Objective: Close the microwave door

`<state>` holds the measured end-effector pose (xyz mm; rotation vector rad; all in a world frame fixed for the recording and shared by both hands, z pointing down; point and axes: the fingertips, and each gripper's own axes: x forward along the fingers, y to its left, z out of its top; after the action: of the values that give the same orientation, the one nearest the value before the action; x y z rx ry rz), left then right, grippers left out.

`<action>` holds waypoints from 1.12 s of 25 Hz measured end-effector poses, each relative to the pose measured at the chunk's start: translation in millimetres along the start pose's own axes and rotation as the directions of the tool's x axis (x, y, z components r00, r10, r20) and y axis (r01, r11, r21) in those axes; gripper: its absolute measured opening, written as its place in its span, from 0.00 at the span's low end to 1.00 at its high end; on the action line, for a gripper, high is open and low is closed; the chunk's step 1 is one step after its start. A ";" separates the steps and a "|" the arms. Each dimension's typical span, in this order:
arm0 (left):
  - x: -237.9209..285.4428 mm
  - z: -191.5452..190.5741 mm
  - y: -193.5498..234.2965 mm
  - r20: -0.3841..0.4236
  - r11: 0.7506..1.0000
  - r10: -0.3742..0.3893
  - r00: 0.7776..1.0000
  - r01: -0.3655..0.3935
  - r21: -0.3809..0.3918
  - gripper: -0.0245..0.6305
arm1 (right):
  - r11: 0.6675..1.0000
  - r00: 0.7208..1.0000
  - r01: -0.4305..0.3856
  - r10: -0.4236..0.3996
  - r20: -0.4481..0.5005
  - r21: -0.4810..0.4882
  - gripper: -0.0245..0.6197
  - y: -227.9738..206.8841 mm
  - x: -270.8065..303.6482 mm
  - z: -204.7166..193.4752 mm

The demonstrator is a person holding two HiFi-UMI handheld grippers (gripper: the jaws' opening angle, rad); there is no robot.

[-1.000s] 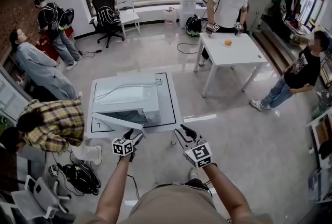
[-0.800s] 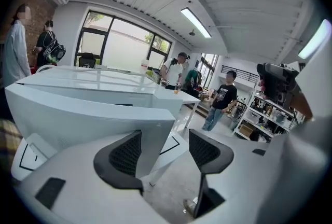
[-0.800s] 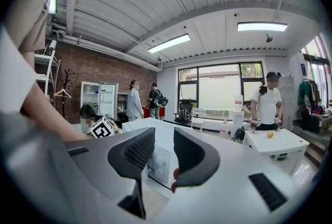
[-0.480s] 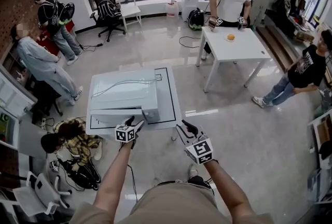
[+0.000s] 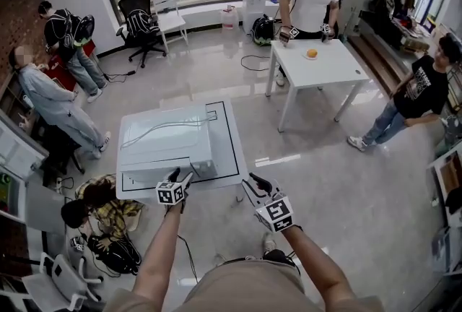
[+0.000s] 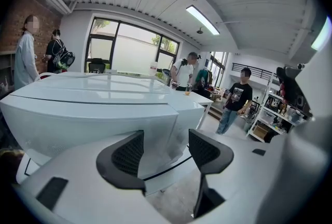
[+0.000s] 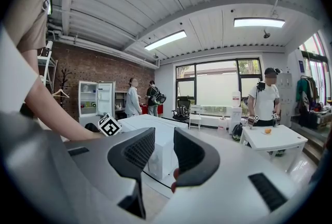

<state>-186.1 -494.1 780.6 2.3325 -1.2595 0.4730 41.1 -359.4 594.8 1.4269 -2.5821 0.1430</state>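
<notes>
Left claw (image 5: pixel 180 175) spread, empty, just before microwave (image 5: pixel 167 139) front | microwave on low tabletop (image 5: pixel 235 152), door looks flush | judged rigid, smooth, light-swinging: push flat at free edge, no pinch | right claw (image 5: pixel 254 183) spread, empty, off tabletop | front seam visible in left gripper view only, layout in head view.

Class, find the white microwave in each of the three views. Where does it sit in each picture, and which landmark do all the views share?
Head view: microwave lies left of centre, in the lower half.
Left gripper view: microwave fills the left and centre, close behind the jaws.
Right gripper view: microwave is small, at lower centre, seen through the gap between the jaws.
Shared landmark: person in a white T-shirt near the windows.
</notes>
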 end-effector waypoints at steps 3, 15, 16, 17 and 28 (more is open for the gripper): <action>3.5 8.1 4.8 0.013 0.999 0.010 1.000 -0.009 -0.046 0.45 | 1.000 1.000 -0.002 0.002 -0.003 -0.004 0.22 -0.8 -0.3 0.5; -45.3 89.6 -75.9 0.220 0.995 -0.102 0.970 0.100 0.023 0.45 | 1.000 1.000 0.011 -0.011 0.022 0.021 0.22 -35.0 3.9 8.6; -48.7 98.0 -84.6 0.228 0.993 -0.115 0.967 0.110 0.035 0.45 | 1.000 1.000 0.015 -0.015 0.028 0.021 0.22 -40.4 4.0 10.3; -52.0 106.0 -92.8 0.237 0.992 -0.126 0.963 0.118 0.049 0.45 | 1.000 0.999 0.020 -0.020 0.033 0.020 0.22 -46.5 4.1 11.0; -78.0 154.2 -117.3 0.343 0.995 -0.059 0.937 0.027 0.098 0.11 | 0.999 0.998 0.035 -0.037 0.060 0.026 0.22 -101.2 -1.8 16.1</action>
<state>-114.5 -465.1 586.6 2.5976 -1.3602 0.1072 125.8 -414.6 578.1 1.5084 -2.6095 0.1299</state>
